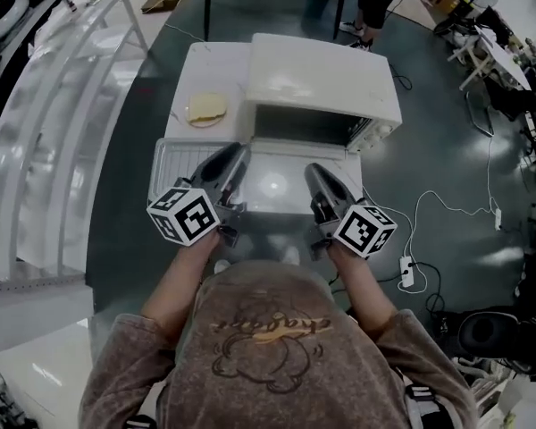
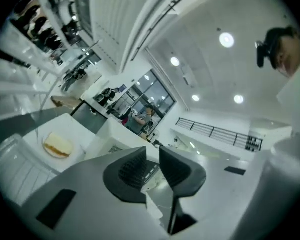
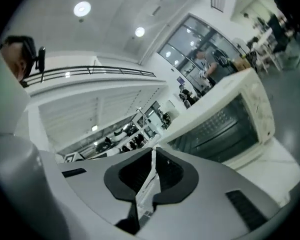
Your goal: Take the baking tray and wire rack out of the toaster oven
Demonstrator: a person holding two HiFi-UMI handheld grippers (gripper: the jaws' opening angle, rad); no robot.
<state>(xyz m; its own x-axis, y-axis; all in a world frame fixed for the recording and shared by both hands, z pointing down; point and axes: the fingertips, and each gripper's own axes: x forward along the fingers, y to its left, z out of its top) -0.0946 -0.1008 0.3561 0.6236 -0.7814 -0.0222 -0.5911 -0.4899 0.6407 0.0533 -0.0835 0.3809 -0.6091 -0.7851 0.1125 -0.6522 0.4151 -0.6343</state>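
A white toaster oven (image 1: 326, 79) sits on a white table (image 1: 210, 61) with its door (image 1: 277, 186) dropped open. The baking tray (image 1: 171, 164) lies on the table just left of the door, partly beneath the left tongs (image 1: 235, 156), whose jaws stand apart and empty. The right tongs (image 1: 315, 172) are over the door, jaws nearly together and also empty.

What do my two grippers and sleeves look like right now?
The left gripper and right gripper match: smooth grey bodies ending in two dark ribbed pads. Each carries a white cube with black square markers, the left cube and the right cube. The sleeves are a mottled grey-brown sweatshirt's, pushed up. No cables show.
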